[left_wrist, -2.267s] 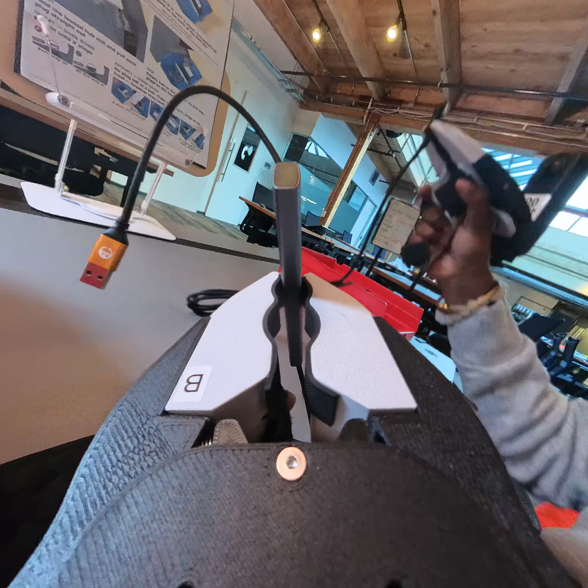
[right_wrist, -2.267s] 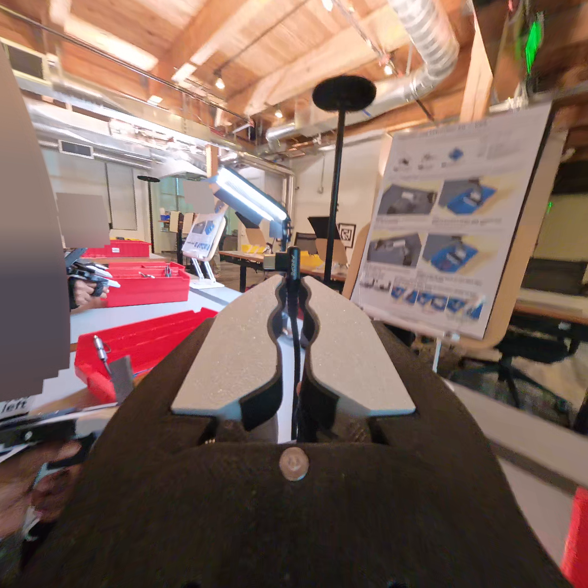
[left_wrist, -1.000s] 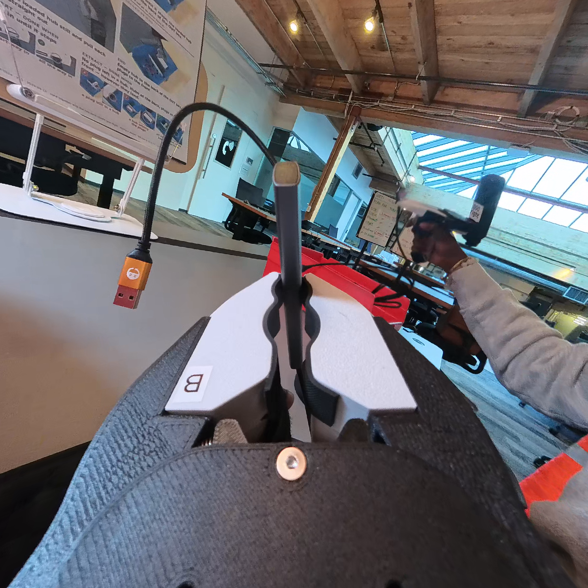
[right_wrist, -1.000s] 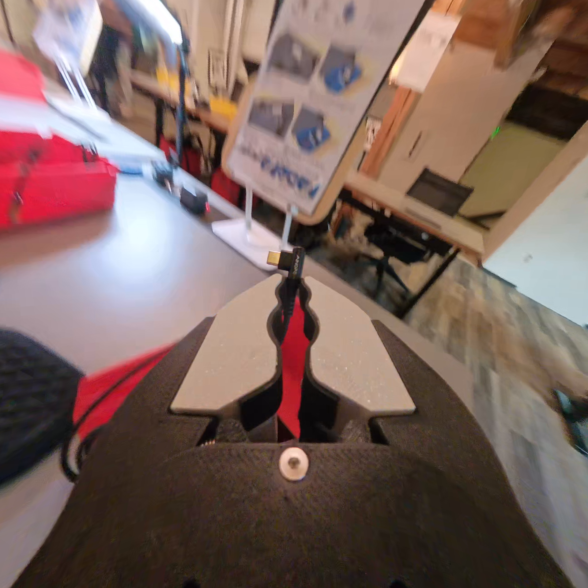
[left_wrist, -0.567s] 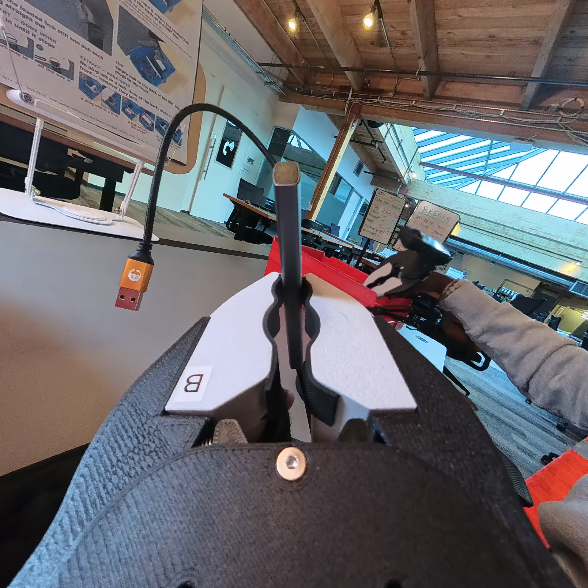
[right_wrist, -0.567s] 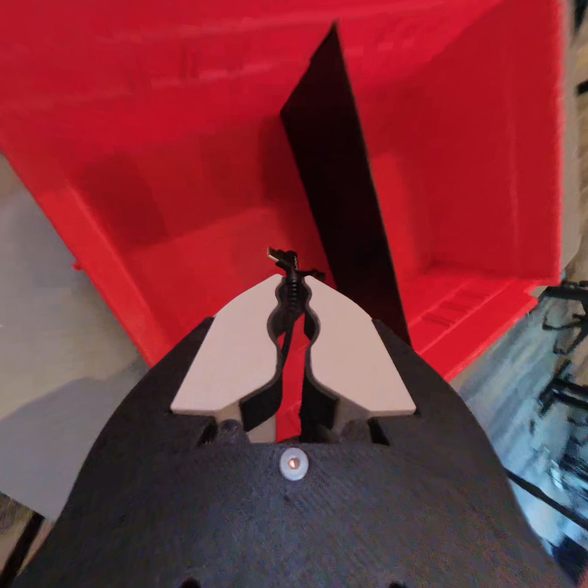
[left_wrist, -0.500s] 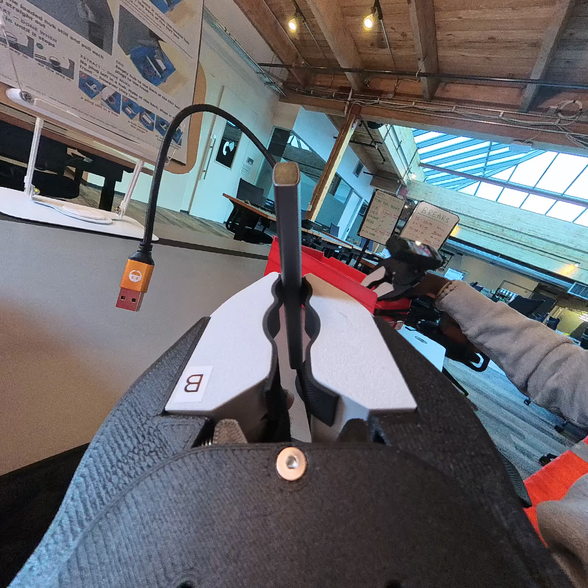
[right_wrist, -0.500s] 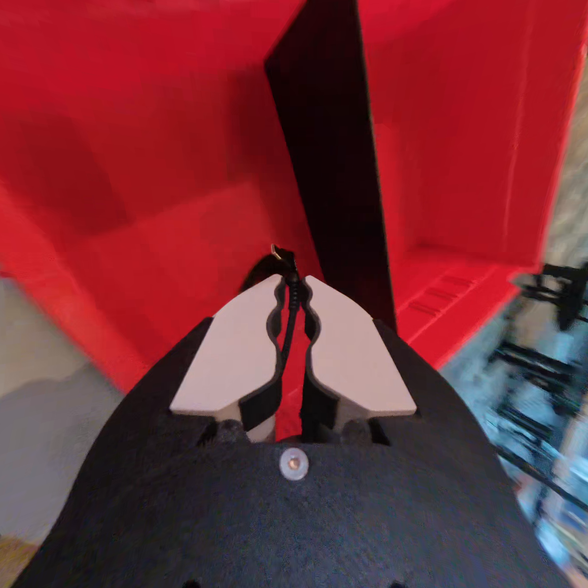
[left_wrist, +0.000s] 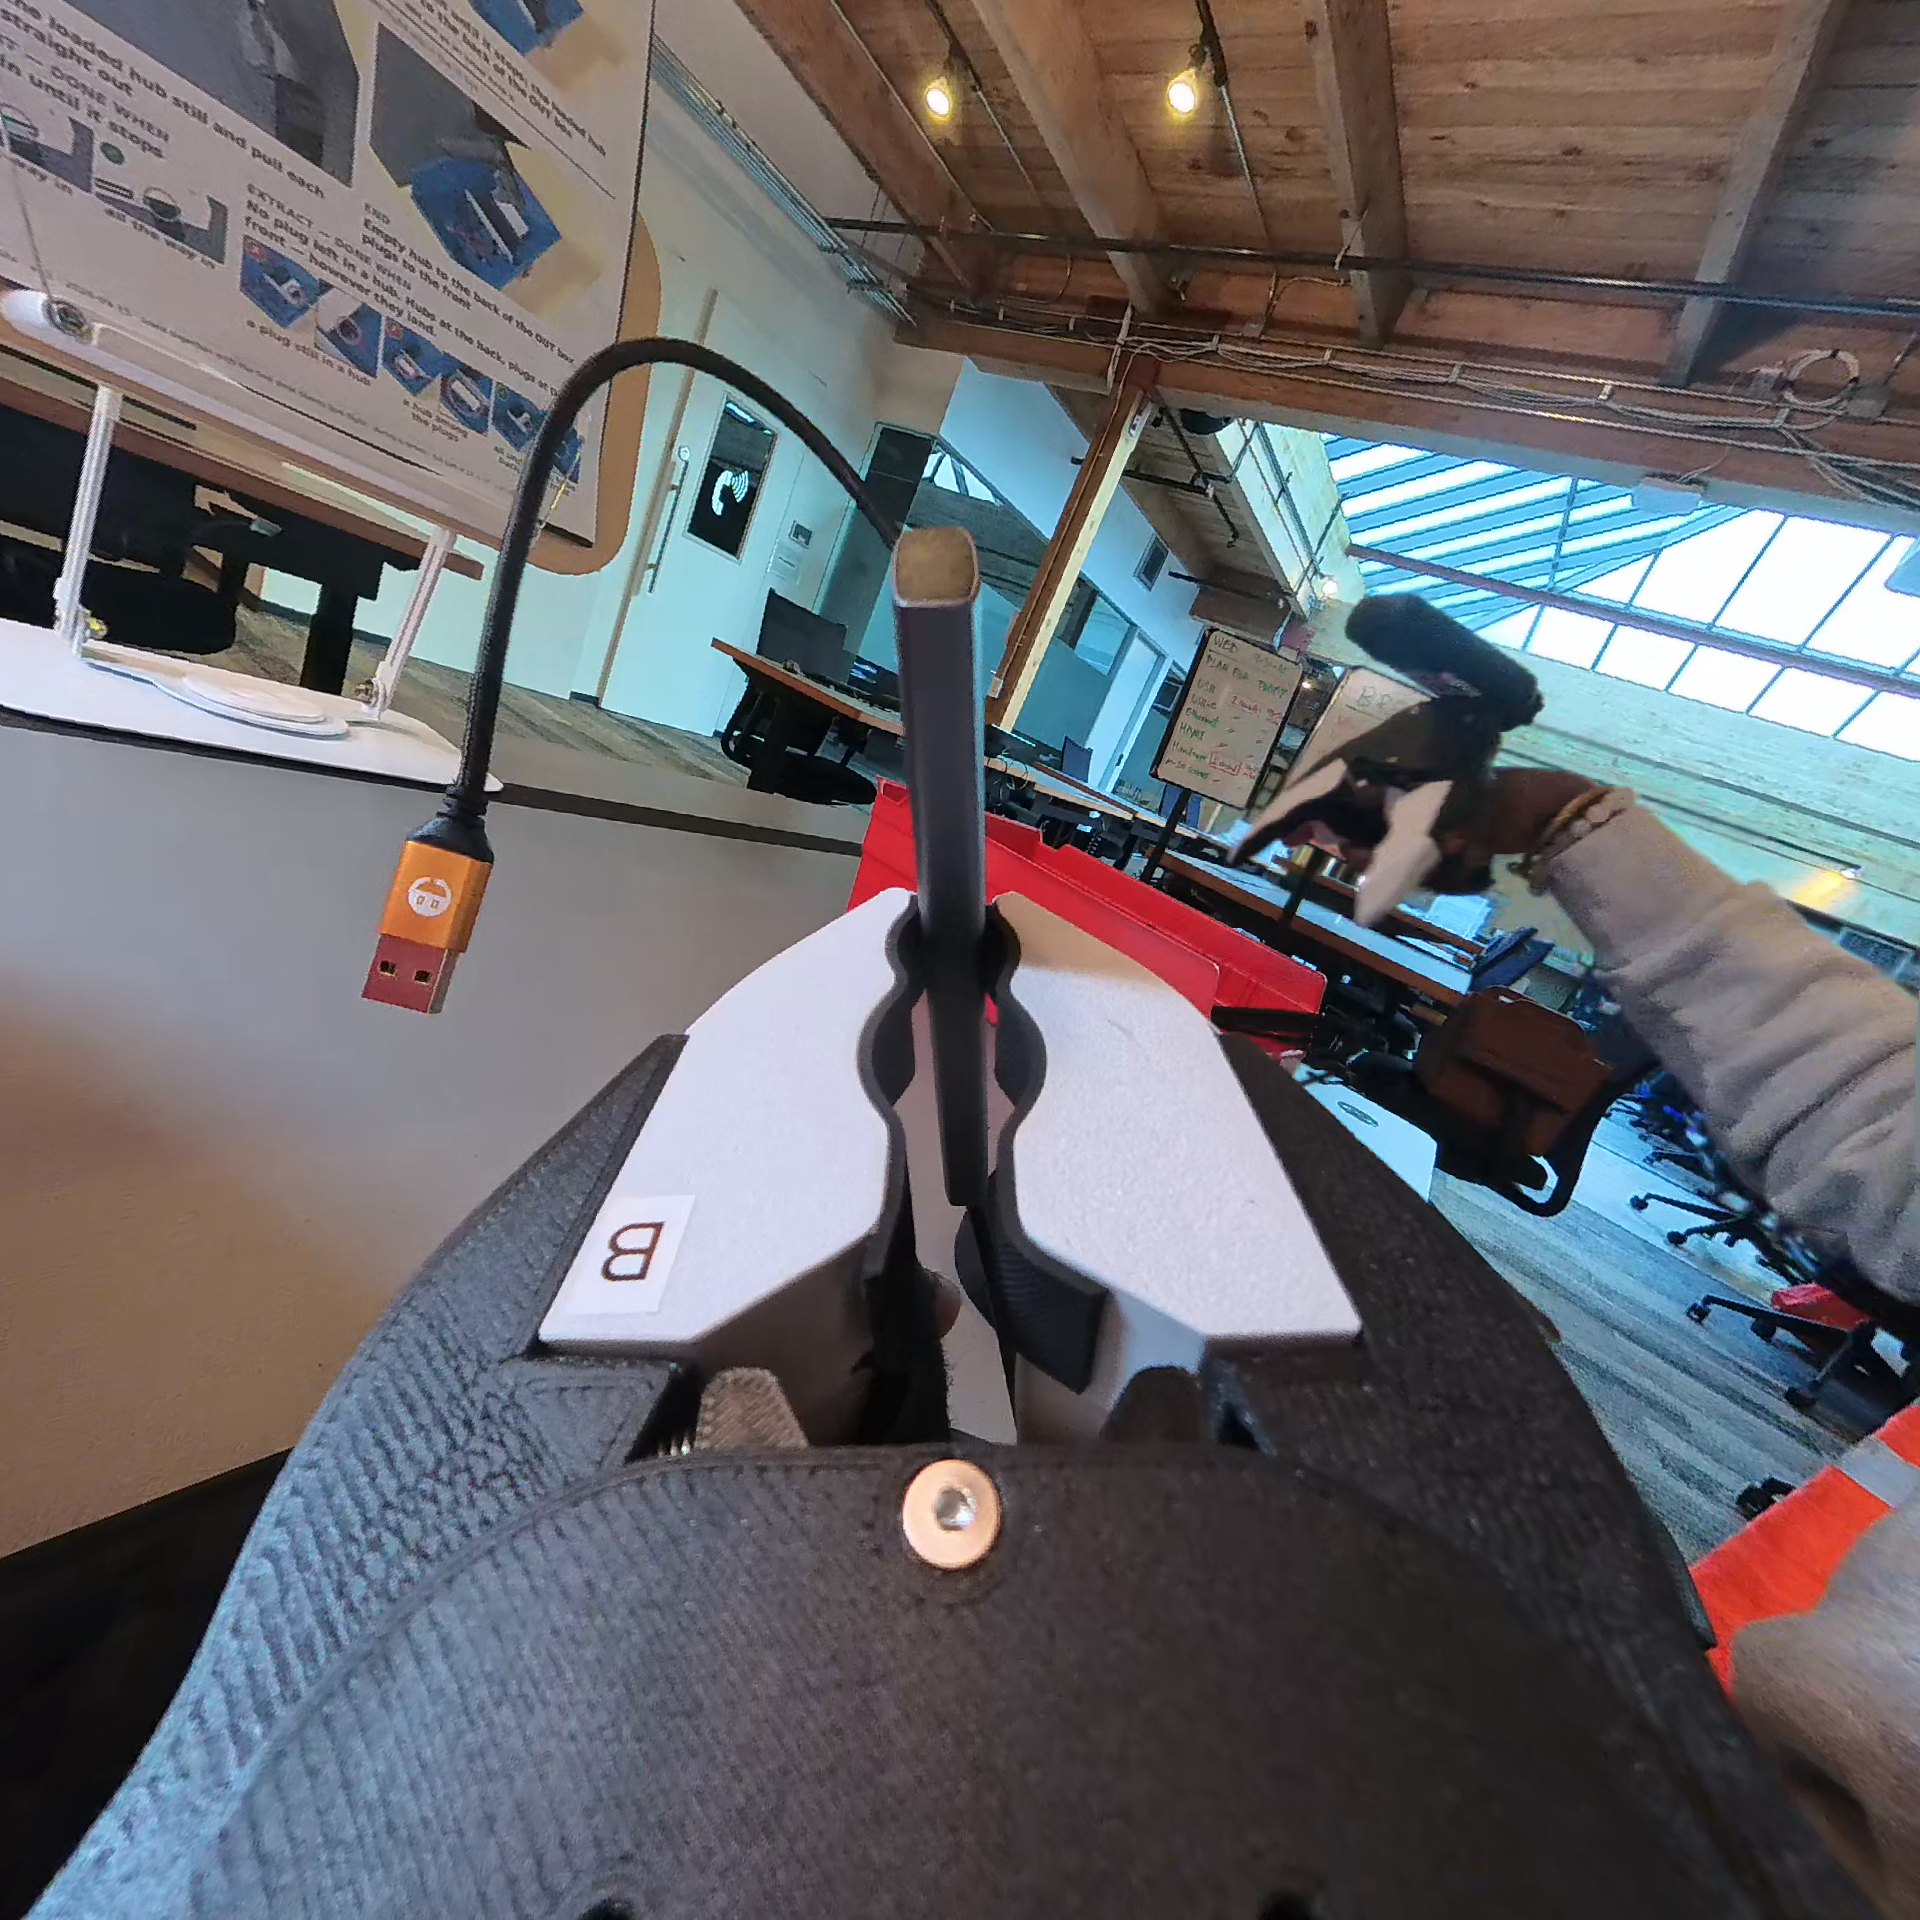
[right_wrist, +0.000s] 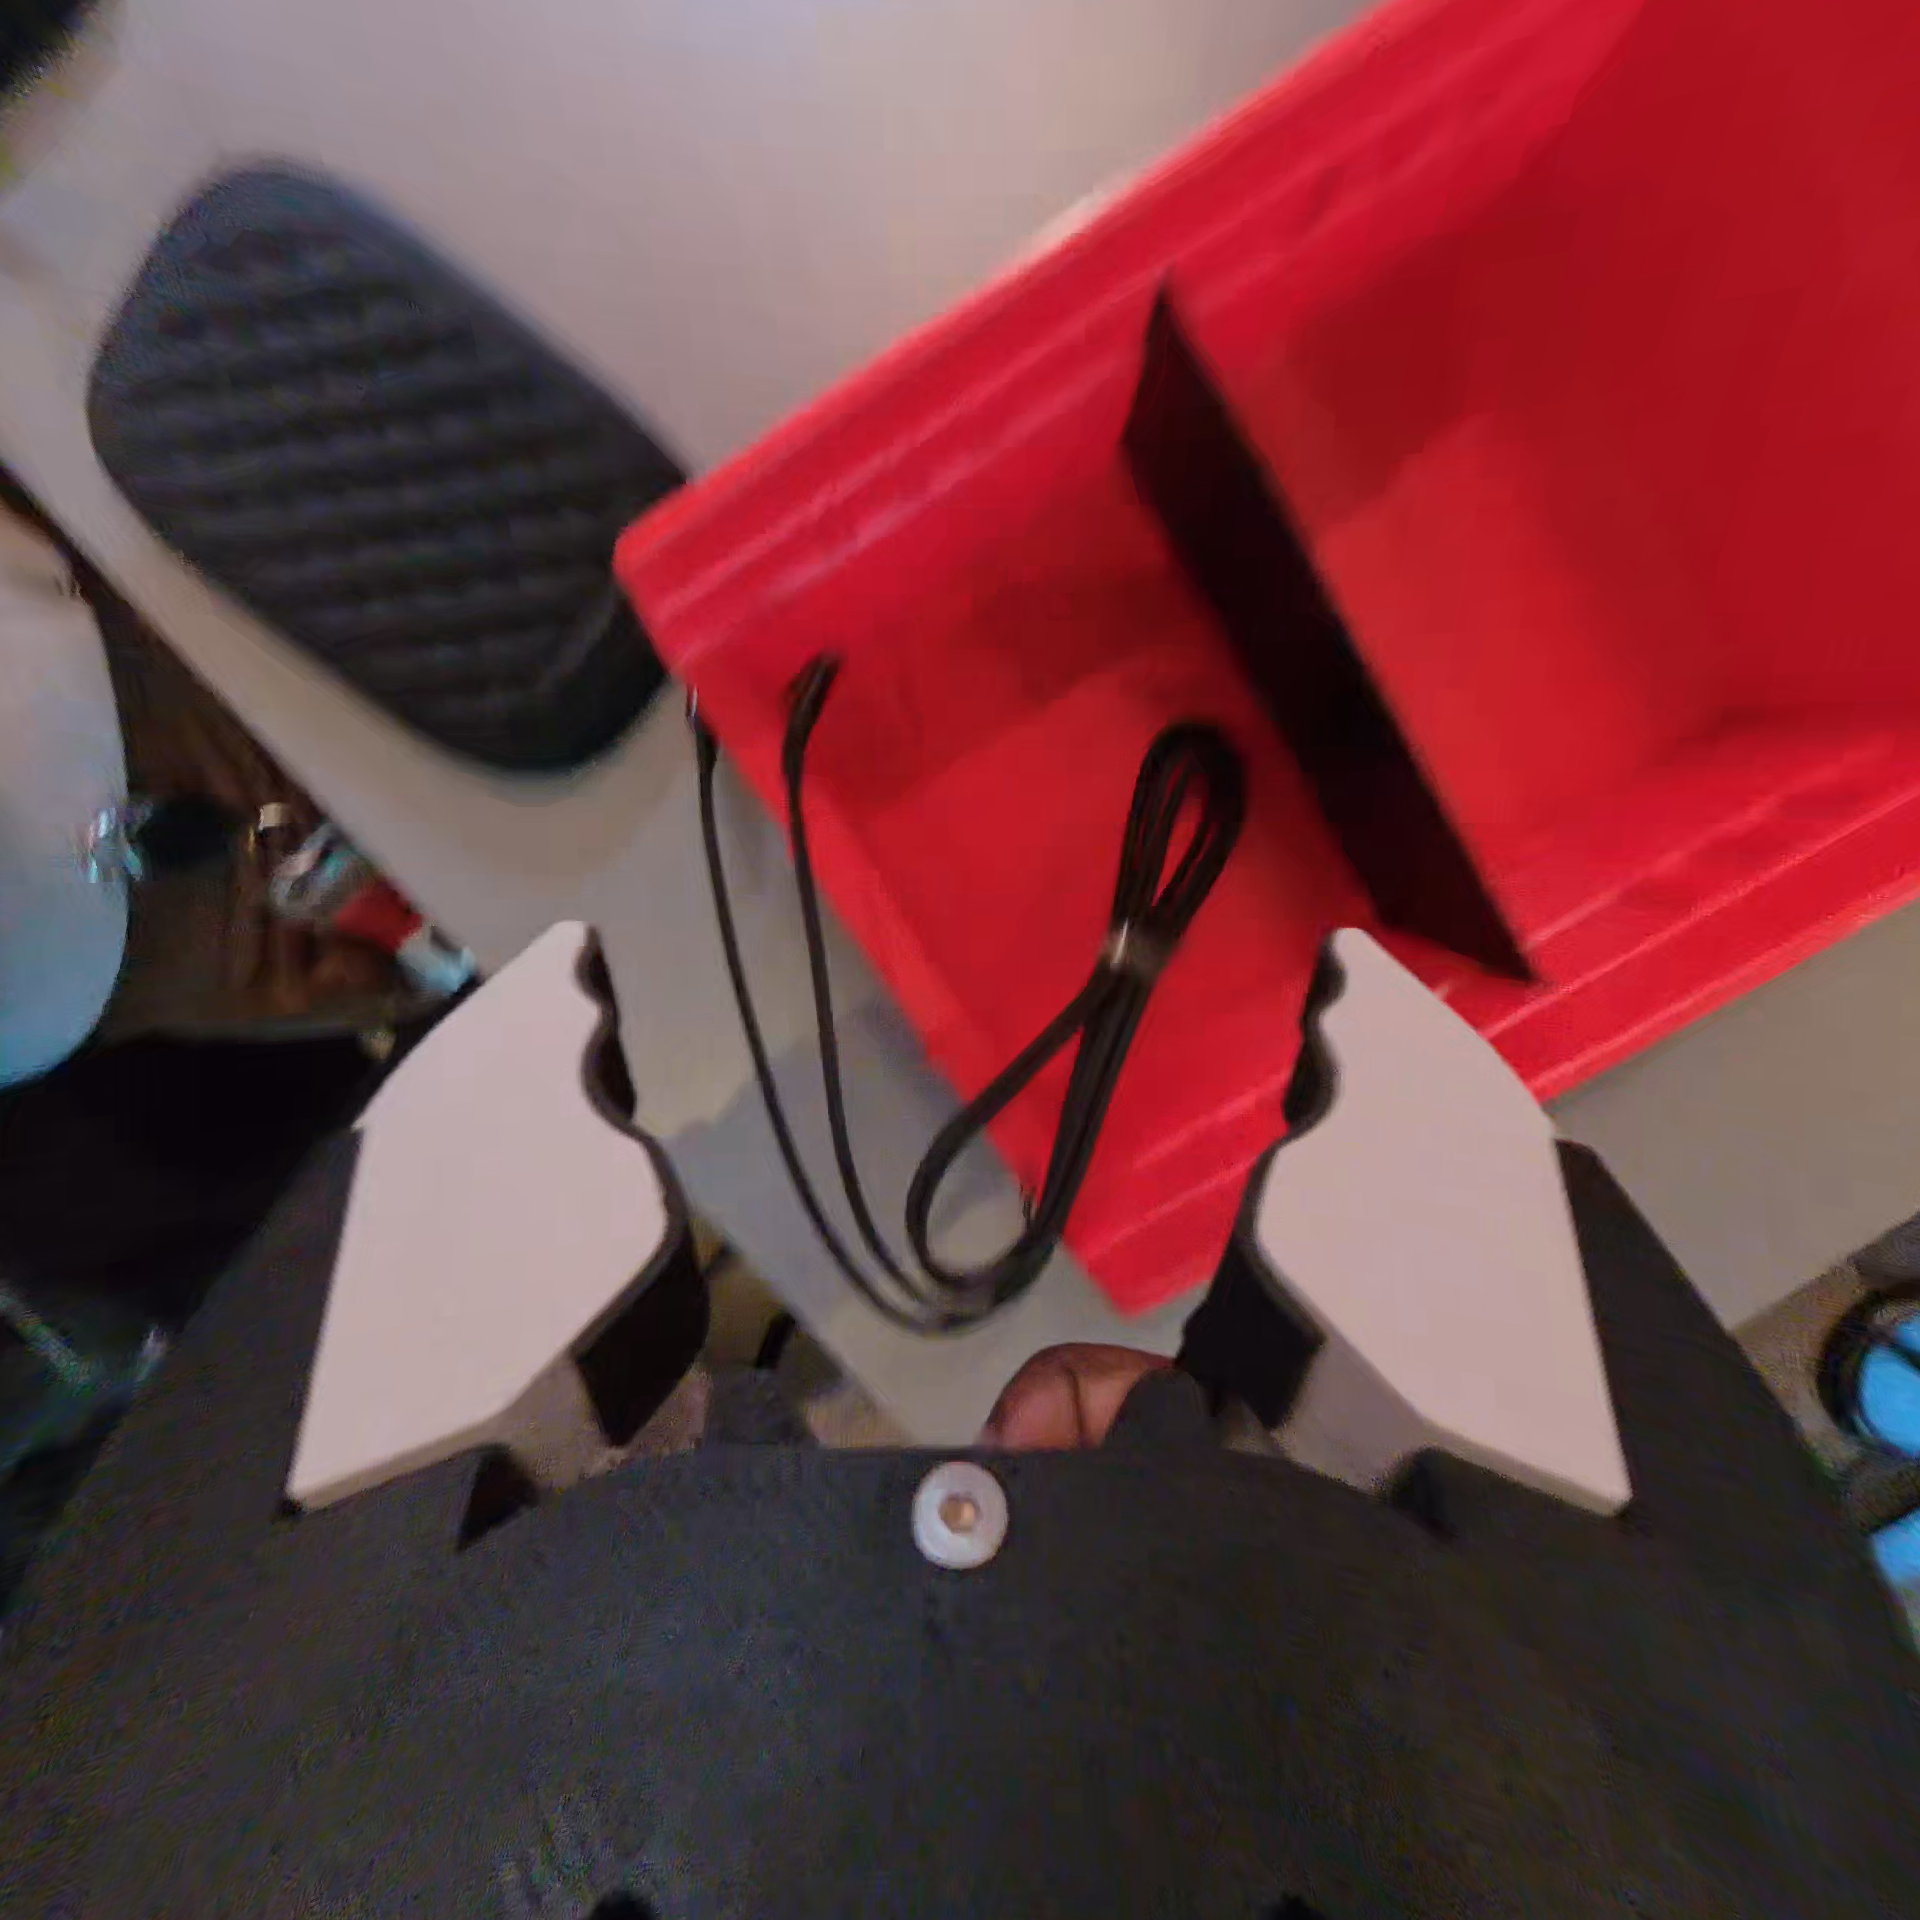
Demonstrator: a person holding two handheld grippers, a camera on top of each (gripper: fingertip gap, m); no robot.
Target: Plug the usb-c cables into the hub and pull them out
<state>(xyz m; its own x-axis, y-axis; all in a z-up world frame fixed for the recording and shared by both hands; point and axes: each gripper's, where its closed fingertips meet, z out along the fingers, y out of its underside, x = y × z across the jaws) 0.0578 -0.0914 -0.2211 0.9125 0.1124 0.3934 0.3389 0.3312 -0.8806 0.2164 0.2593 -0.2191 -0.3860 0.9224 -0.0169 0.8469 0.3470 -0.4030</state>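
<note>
1. Left wrist view: the left gripper (left_wrist: 943,935) is clamped on the hub (left_wrist: 940,790), a slim dark bar standing upright between its fingers. The hub's own lead arcs left and ends in an orange plug (left_wrist: 428,914) hanging above the grey table (left_wrist: 187,1039).
2. Right wrist view, blurred: the right gripper (right_wrist: 956,997) is spread wide and empty above a black cable (right_wrist: 1081,997), which lies half in a red bin (right_wrist: 1558,416) and trails over its rim onto the table.
3. The step appears to be dropping off a pulled cable; keep the hub steady and back the right gripper off clear of the loops.
4. Only the left view shows the hub; only the right view shows the cable and the bin's black divider (right_wrist: 1299,644).
</note>
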